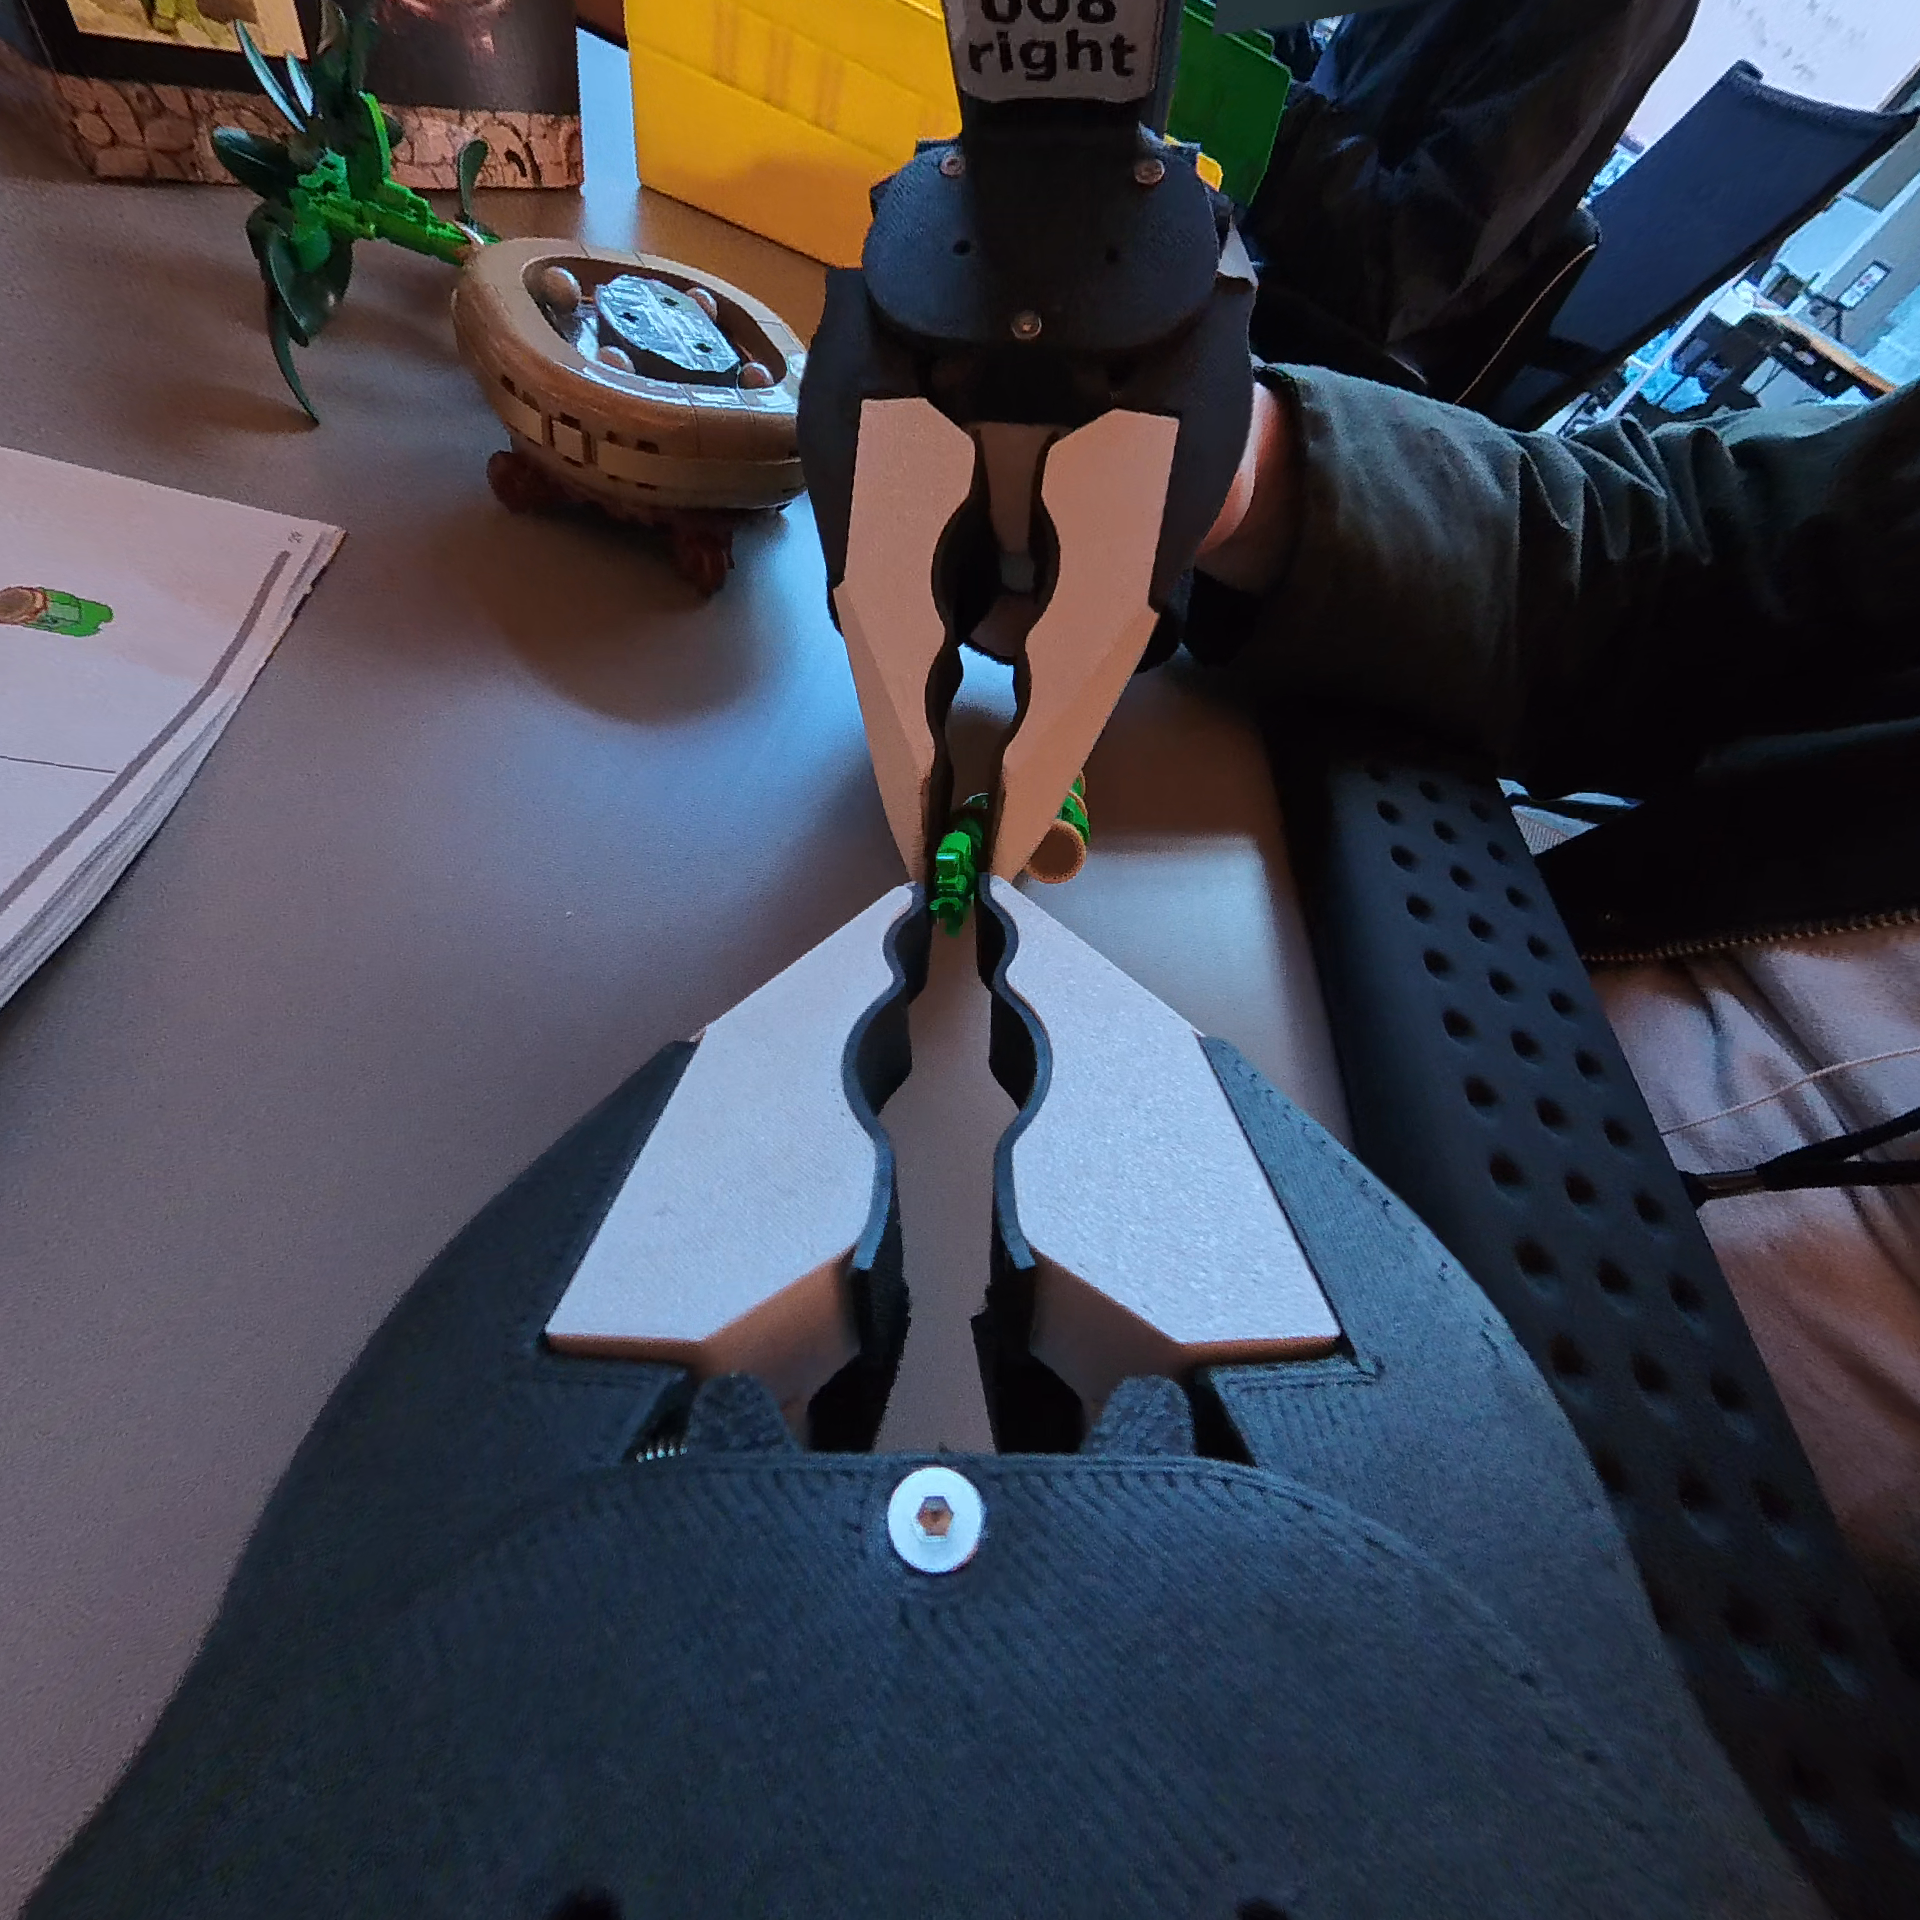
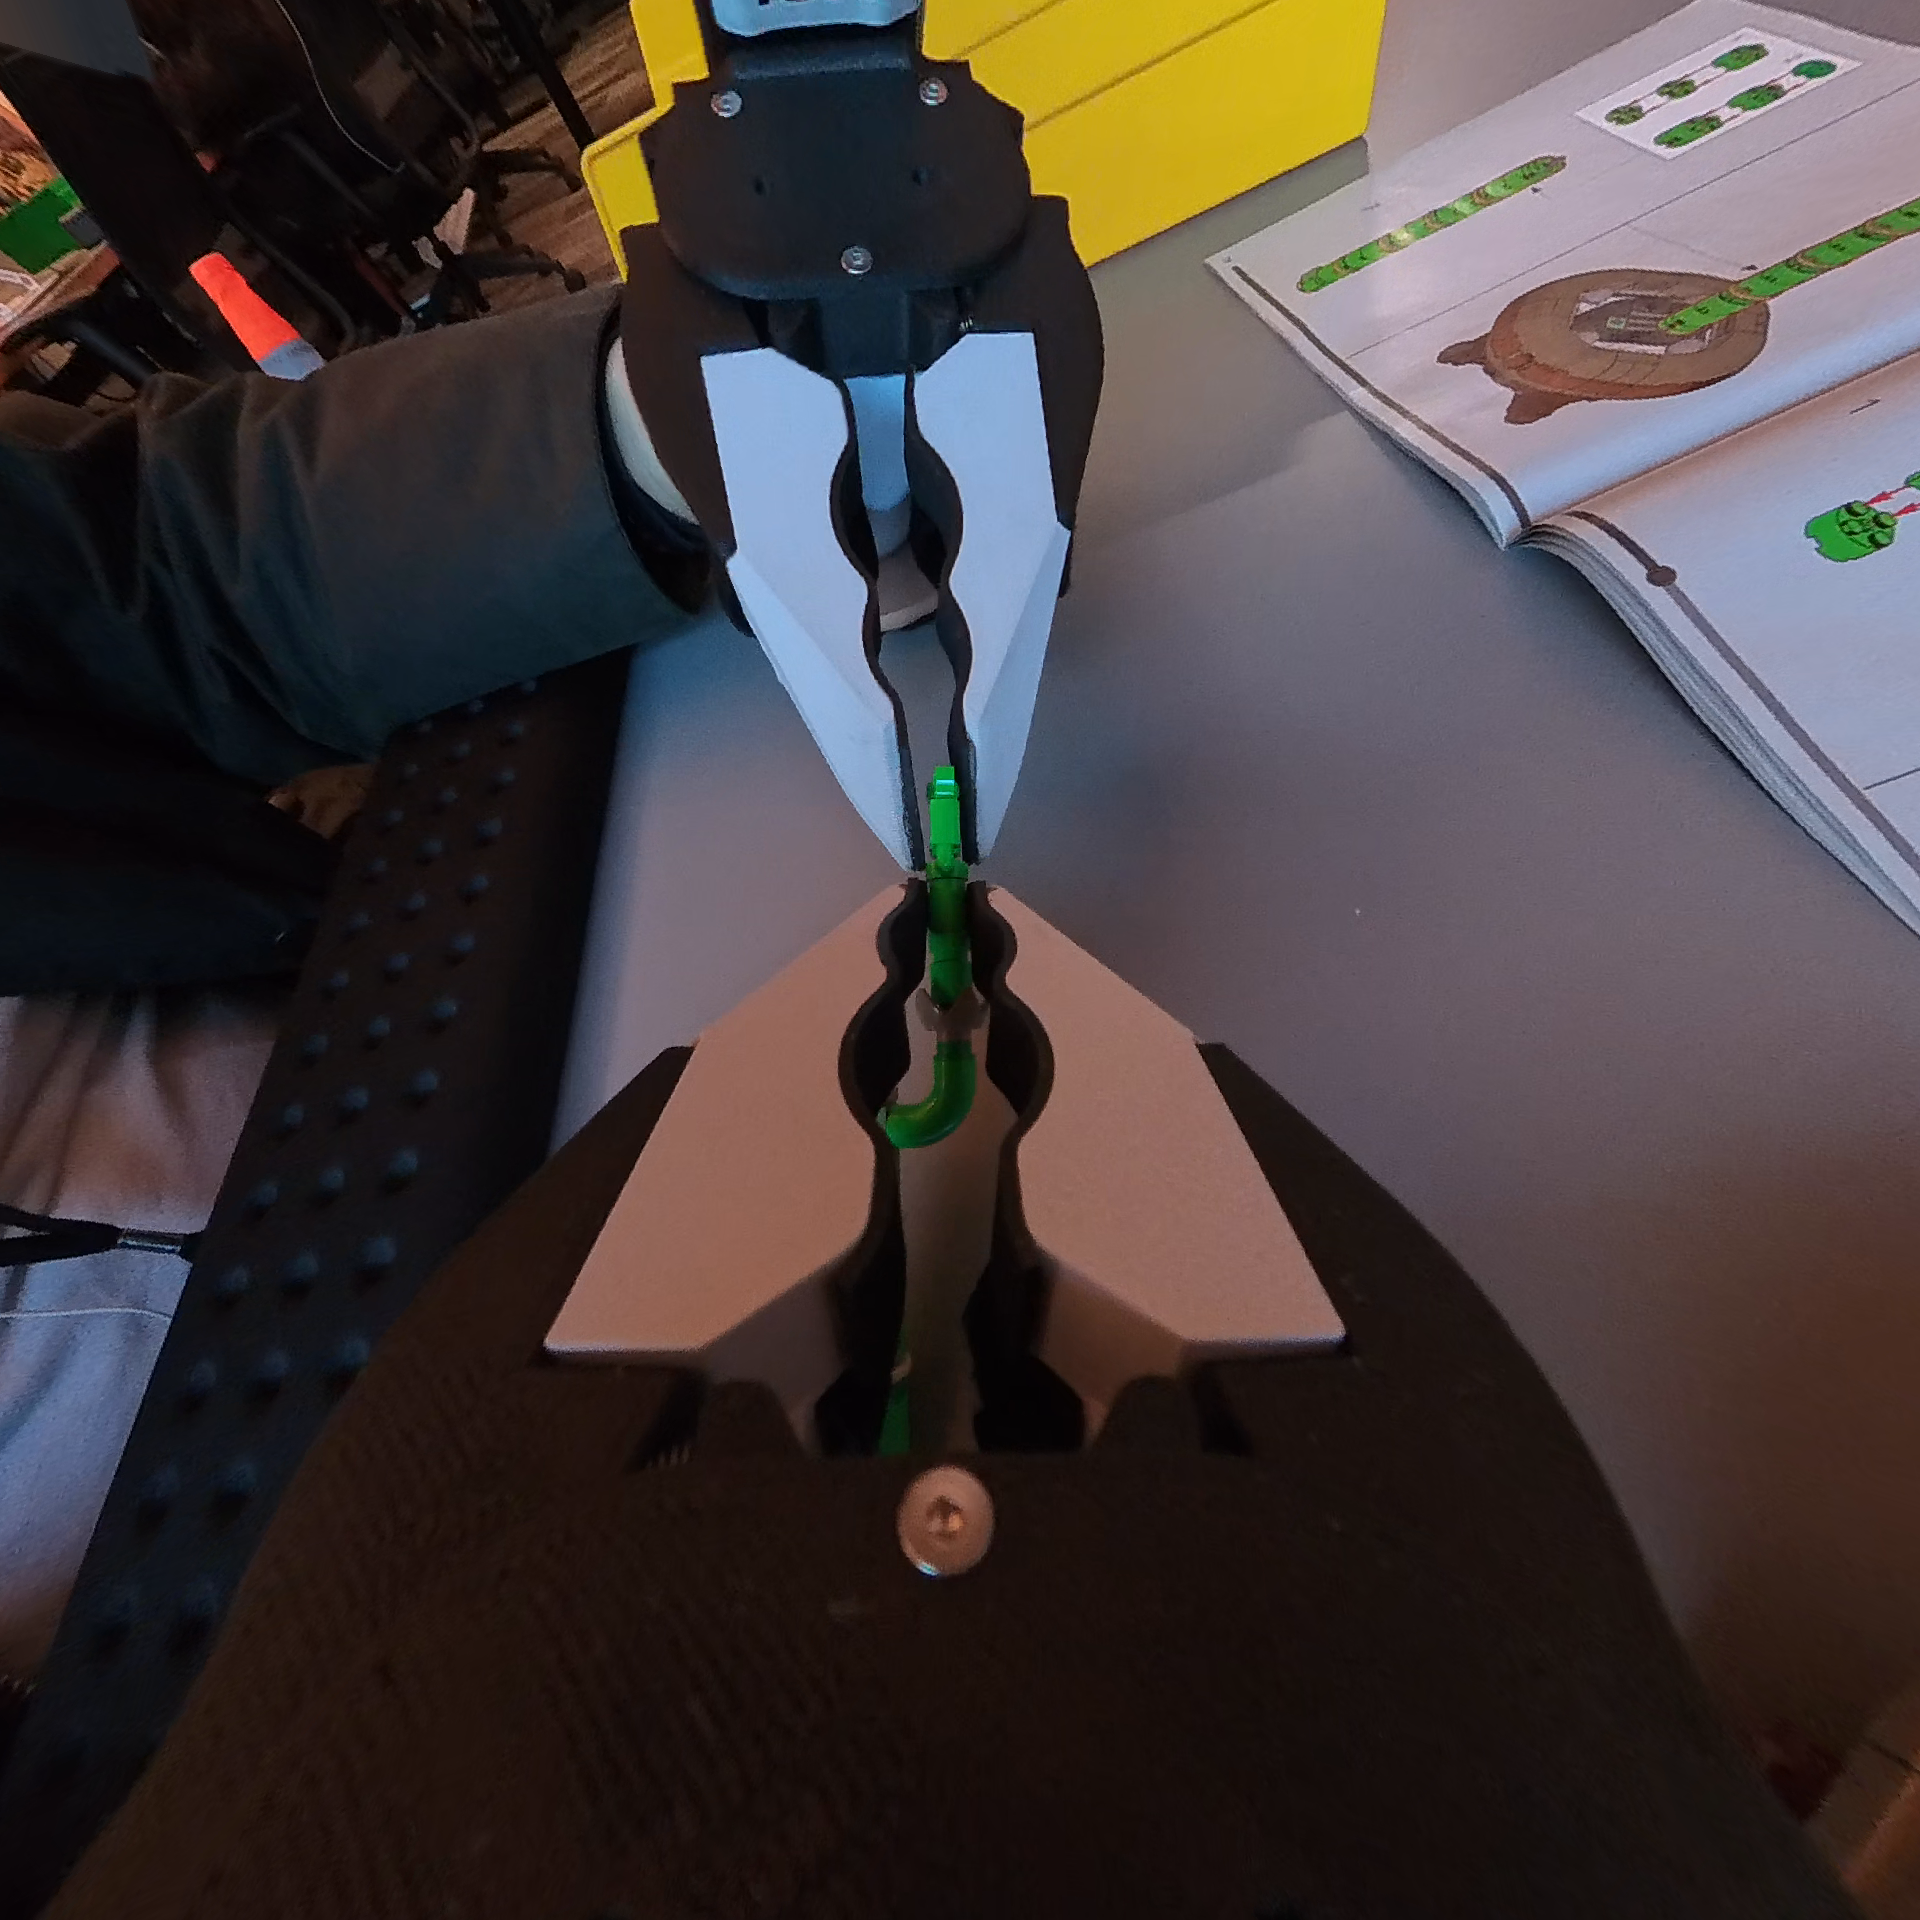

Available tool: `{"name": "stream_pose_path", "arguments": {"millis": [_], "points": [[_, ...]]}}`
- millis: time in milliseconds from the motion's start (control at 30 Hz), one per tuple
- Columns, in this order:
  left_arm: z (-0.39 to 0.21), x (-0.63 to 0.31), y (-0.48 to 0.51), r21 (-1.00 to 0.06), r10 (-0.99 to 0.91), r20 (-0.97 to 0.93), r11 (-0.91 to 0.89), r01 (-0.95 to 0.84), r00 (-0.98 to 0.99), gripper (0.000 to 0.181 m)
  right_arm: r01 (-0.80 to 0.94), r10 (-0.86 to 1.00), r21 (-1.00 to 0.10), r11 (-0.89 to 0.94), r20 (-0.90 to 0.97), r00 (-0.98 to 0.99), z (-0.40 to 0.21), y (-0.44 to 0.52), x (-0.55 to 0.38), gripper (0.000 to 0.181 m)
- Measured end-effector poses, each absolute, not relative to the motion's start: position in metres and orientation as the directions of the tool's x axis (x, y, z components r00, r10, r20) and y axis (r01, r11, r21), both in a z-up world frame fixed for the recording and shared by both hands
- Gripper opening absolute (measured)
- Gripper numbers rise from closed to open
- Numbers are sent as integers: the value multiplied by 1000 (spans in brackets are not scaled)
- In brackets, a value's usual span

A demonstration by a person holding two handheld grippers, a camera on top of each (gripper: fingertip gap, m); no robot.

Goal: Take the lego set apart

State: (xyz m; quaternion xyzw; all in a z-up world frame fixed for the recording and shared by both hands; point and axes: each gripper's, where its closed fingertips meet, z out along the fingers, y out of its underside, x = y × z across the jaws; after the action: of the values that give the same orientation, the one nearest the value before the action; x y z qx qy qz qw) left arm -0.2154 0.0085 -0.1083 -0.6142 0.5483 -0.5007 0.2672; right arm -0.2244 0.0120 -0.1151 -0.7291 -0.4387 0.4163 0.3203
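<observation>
Nearest the lens in the left wrist view, the left gripper (image 1: 951, 904) is pinching the tip of a short green stem segment (image 1: 958, 868) between nearly closed fingertips, and the right gripper (image 1: 961, 847) is meeting it tip to tip from the far side, clamped on the same piece just above the grey table (image 1: 623, 935). Working left to right across that table, an open instruction booklet (image 1: 125, 707) is lying at the edge, a leafy green stalk (image 1: 322, 208) is resting on its side, a round brown lego pot (image 1: 634, 384) is sitting on its dark feet, and a yellow bin (image 1: 779, 125) is standing behind. The right wrist view is showing more of the held piece: it is running back between the right gripper's fingers as a chain of green links ending in a curved hook (the rear of it is hidden inside the jaws). The step in hand appears to be separating one link from this stem. The next move probably calls for both grips holding firm while the hands are pulling straight apart or bending at the joint, keeping the small freed part from dropping.
</observation>
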Motion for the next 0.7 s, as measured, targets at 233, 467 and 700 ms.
{"name": "stream_pose_path", "arguments": {"millis": [233,467,700], "points": [[-106,-216,7,-872,-929,351,-279,-402,-115,4,359,901,-830,-426,-353,252,-114,10,-225,6],[-106,-216,8,-859,-912,394,-321,-399,-114,4,349,893,-826,-442,-369,256,-114,11,-226,6],[-99,-218,9,-857,-890,434,-359,-371,-139,4,315,884,-829,-462,-400,243,-108,12,-228,6]]}}
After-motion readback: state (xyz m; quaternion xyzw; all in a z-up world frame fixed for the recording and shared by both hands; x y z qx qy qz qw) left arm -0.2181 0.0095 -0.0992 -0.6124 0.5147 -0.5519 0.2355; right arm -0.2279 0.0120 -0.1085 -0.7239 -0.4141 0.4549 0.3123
